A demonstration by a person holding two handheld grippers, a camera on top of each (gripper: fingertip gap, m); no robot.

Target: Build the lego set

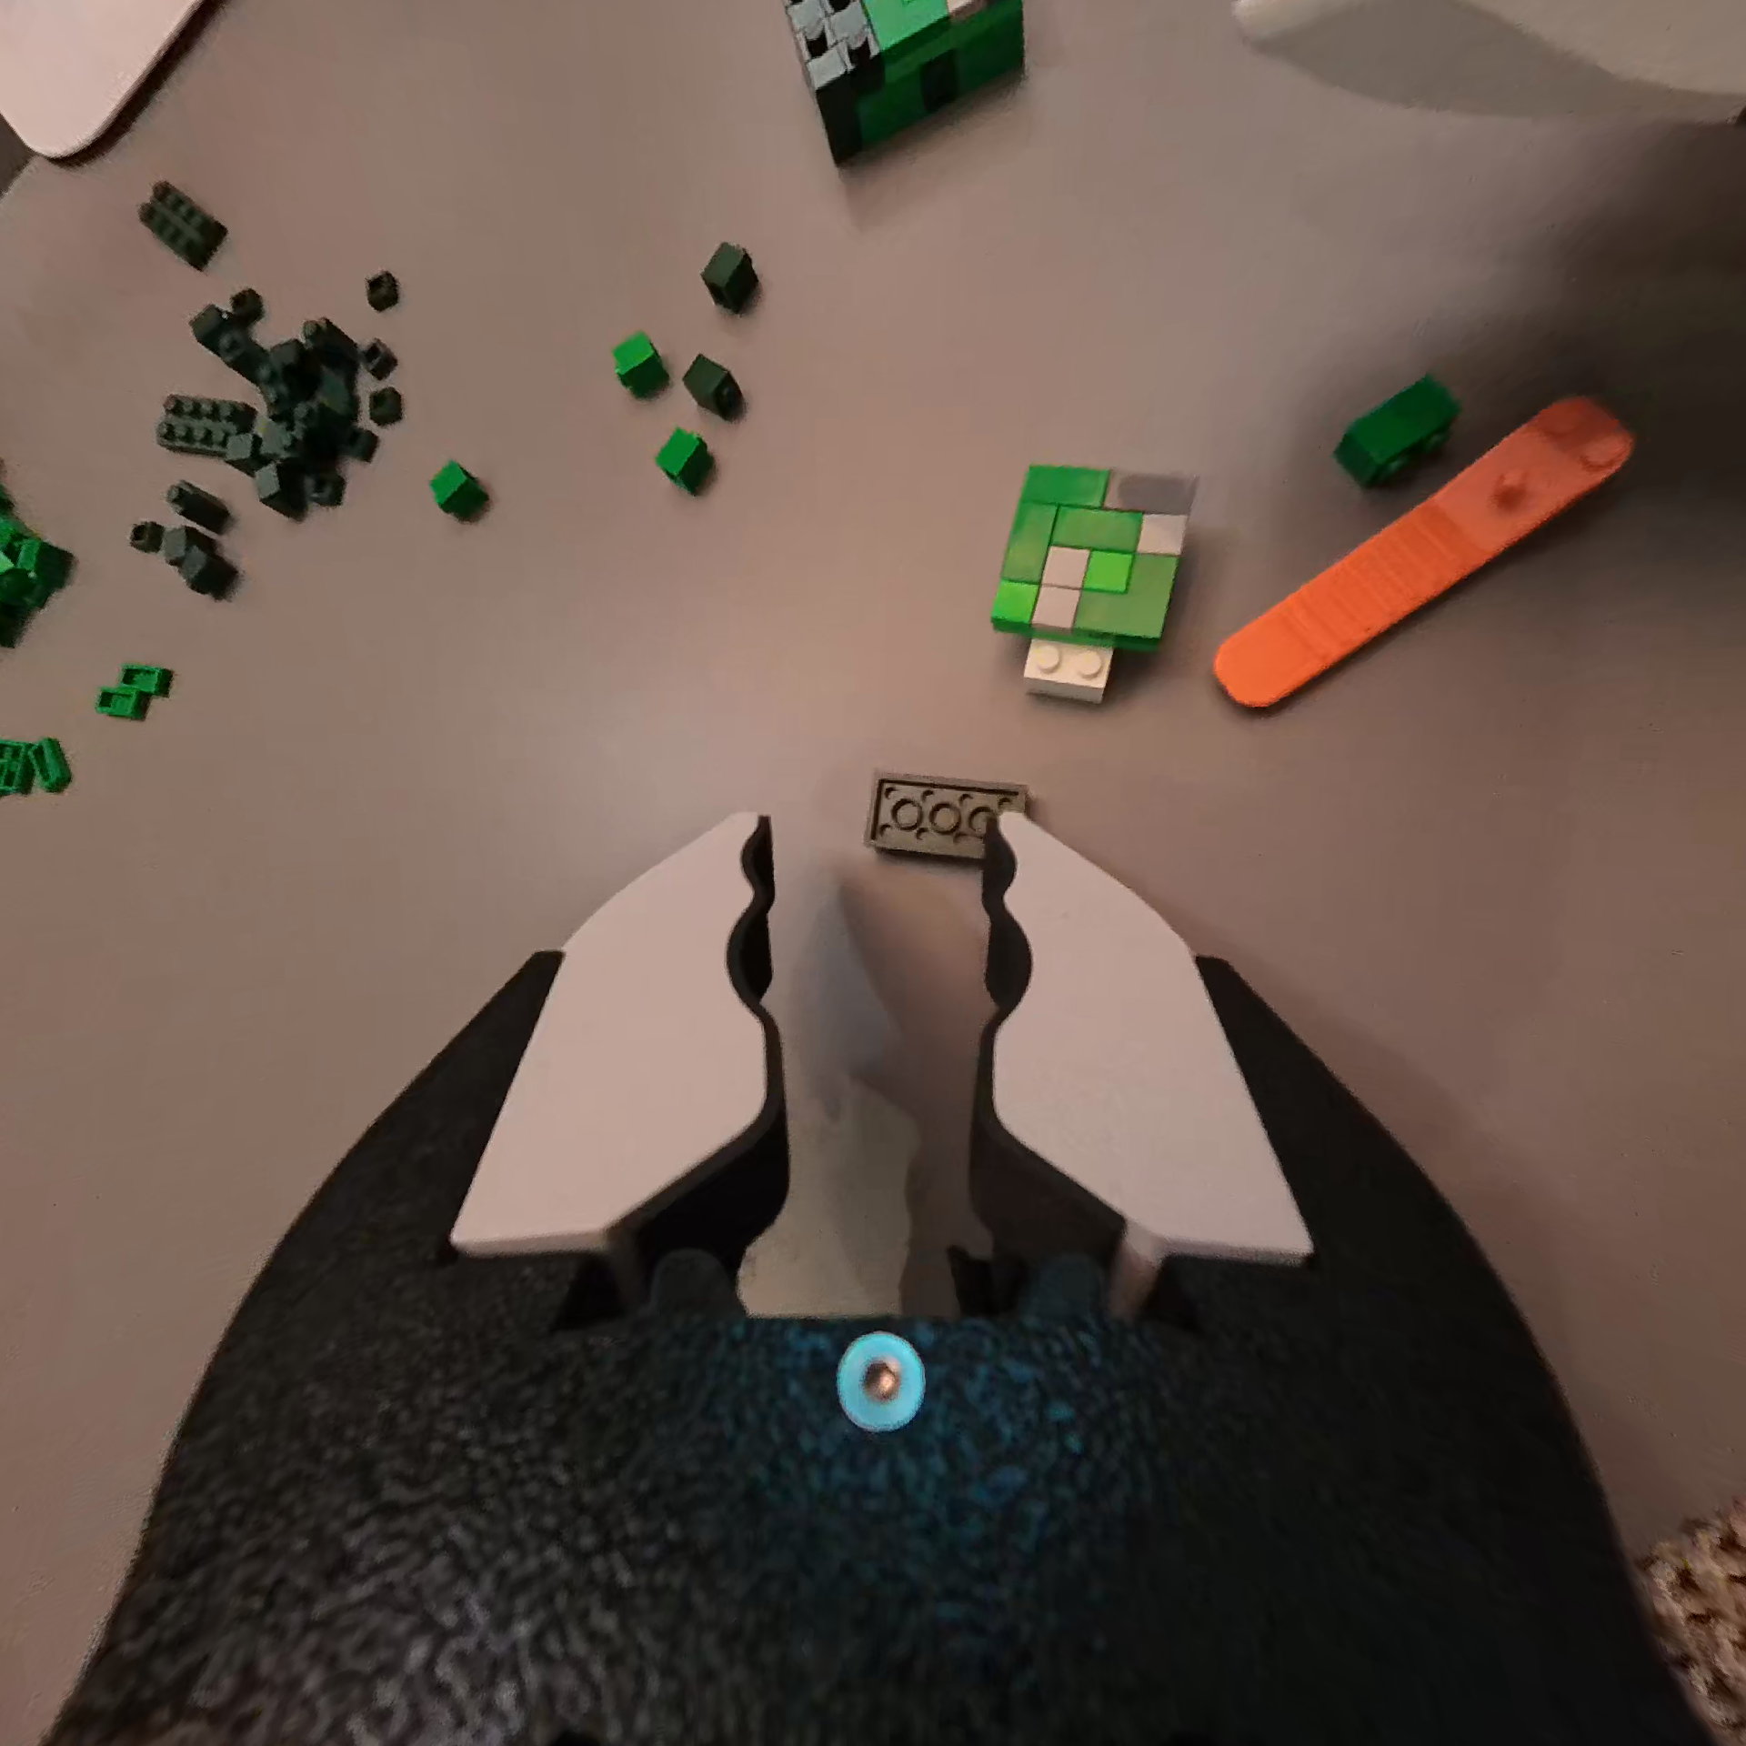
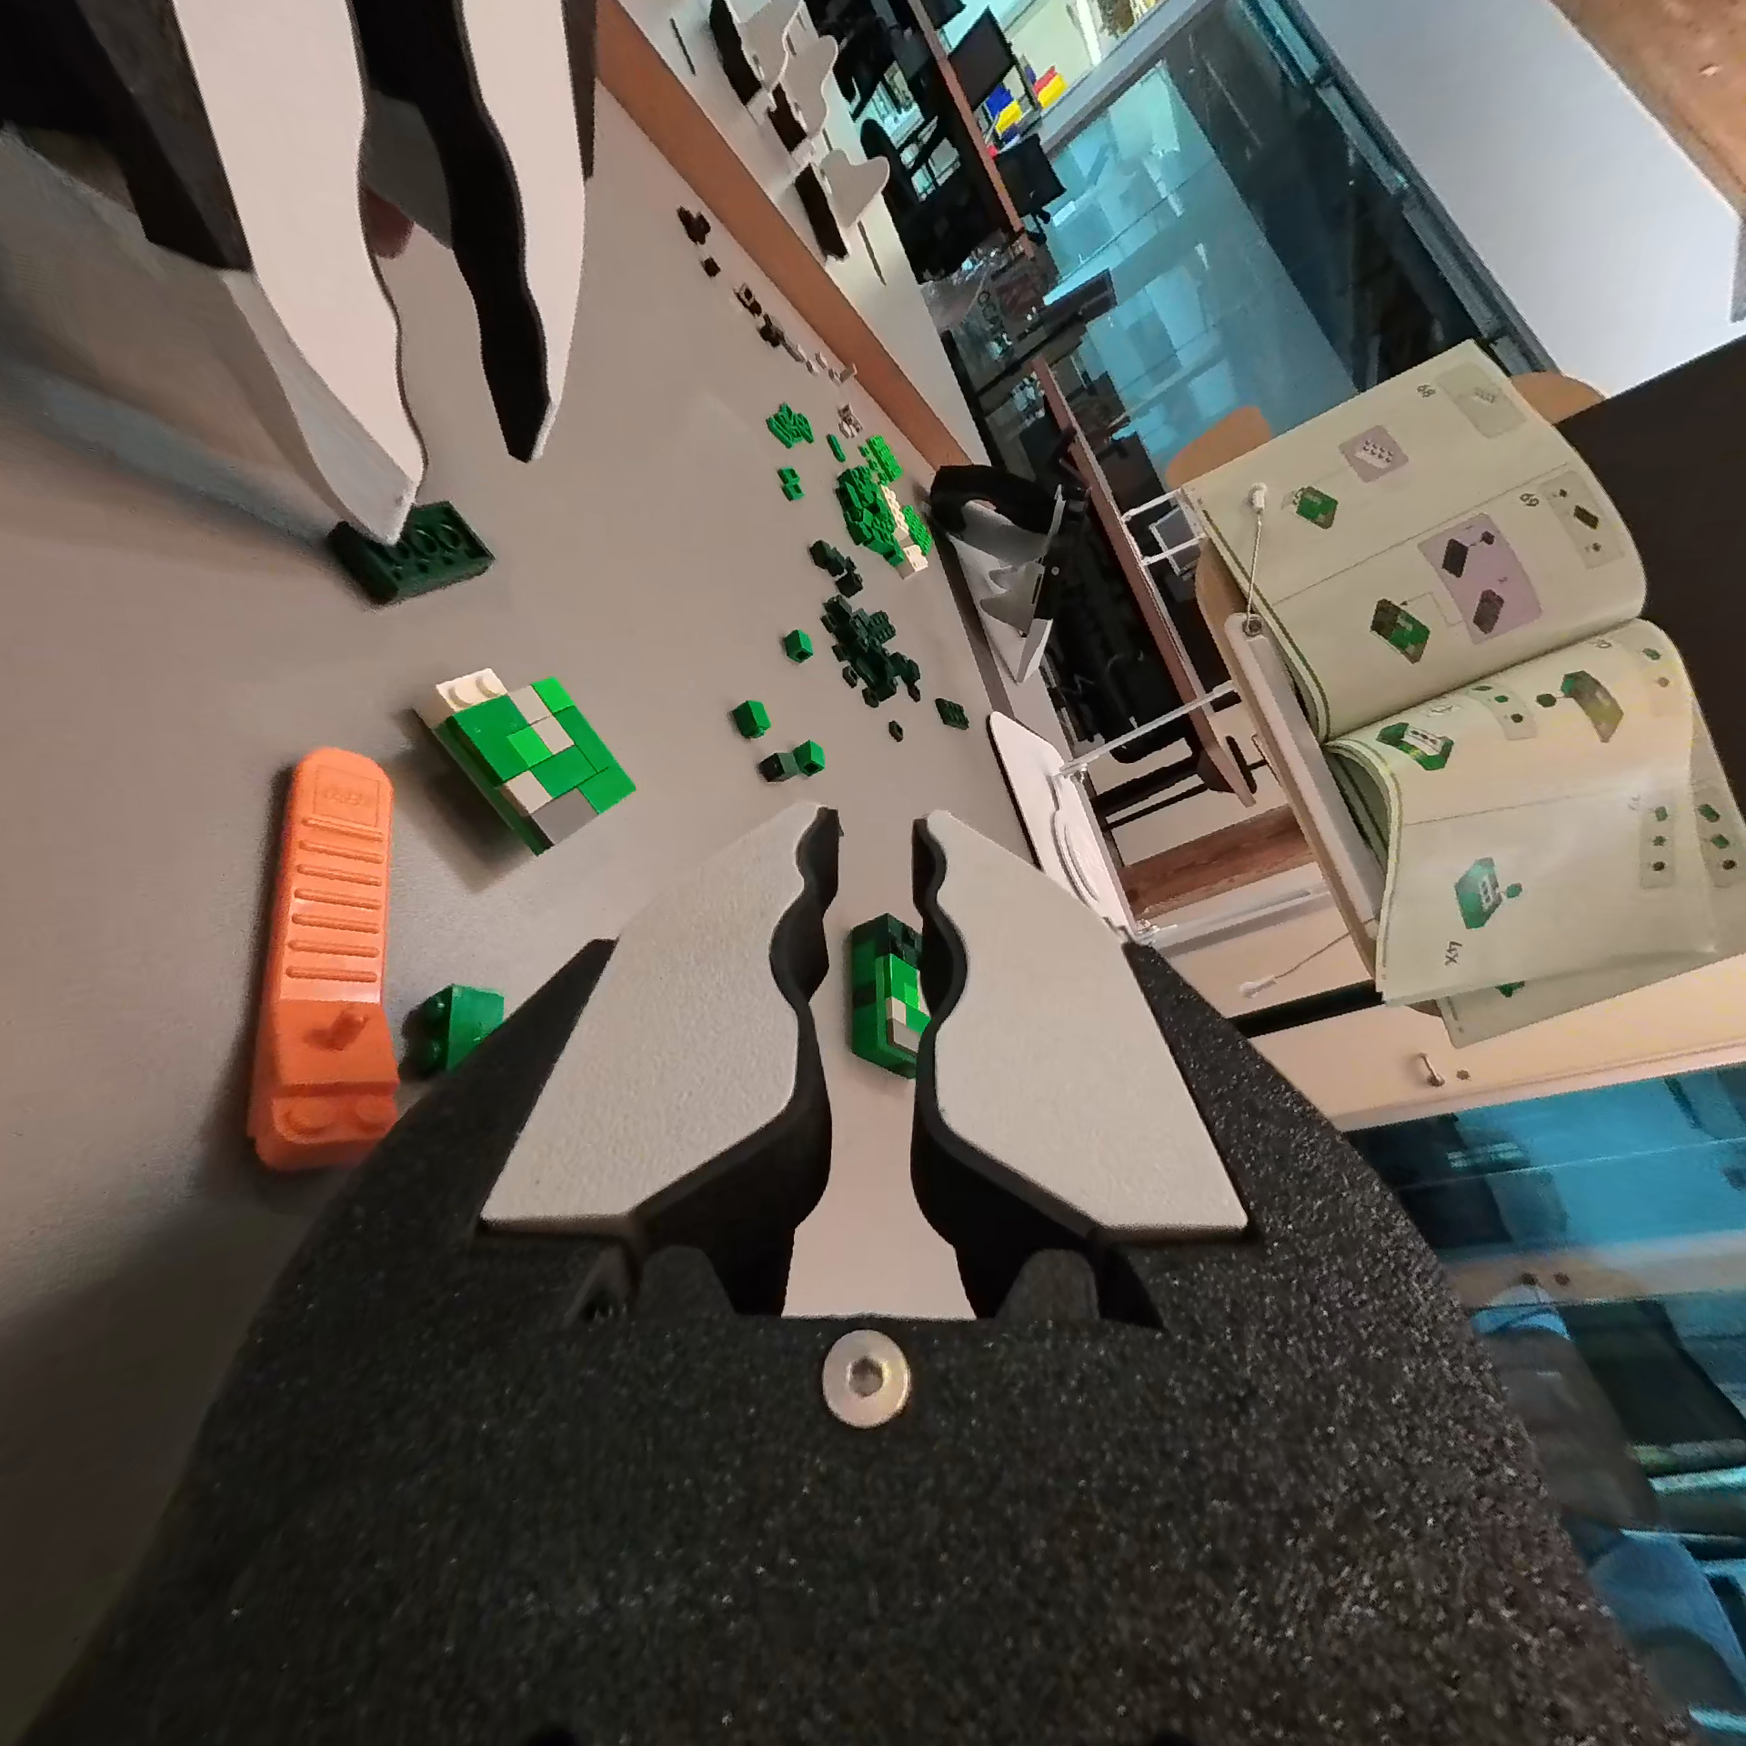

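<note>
My left gripper (image 1: 883,831) is open and low over the grey table. Its right fingertip (image 1: 1006,836) touches the right end of a dark green plate (image 1: 935,817) that lies underside up. The right wrist view shows the same gripper (image 2: 463,463) with one fingertip on that plate (image 2: 411,557). A flat green, white and grey tiled assembly (image 1: 1086,567) (image 2: 529,756) lies just beyond. My right gripper (image 2: 879,827) is open with a narrow gap and empty. A small green and black cube build (image 2: 888,992) (image 1: 907,66) stands on the table, seen between its fingers.
An orange brick separator (image 1: 1417,557) (image 2: 326,954) and a green brick (image 1: 1394,435) lie right of the assembly. Loose dark green pieces (image 1: 283,416) and several bright green bricks (image 1: 661,406) lie at the left. An open instruction booklet (image 2: 1464,661) stands past the table edge. The left gripper's tips are roughly 12 cm from the right gripper's. It is some 7 cm from my right tips to the green brick (image 1: 1394,435). Look for it in the right wrist view (image 2: 459,1009) too.
</note>
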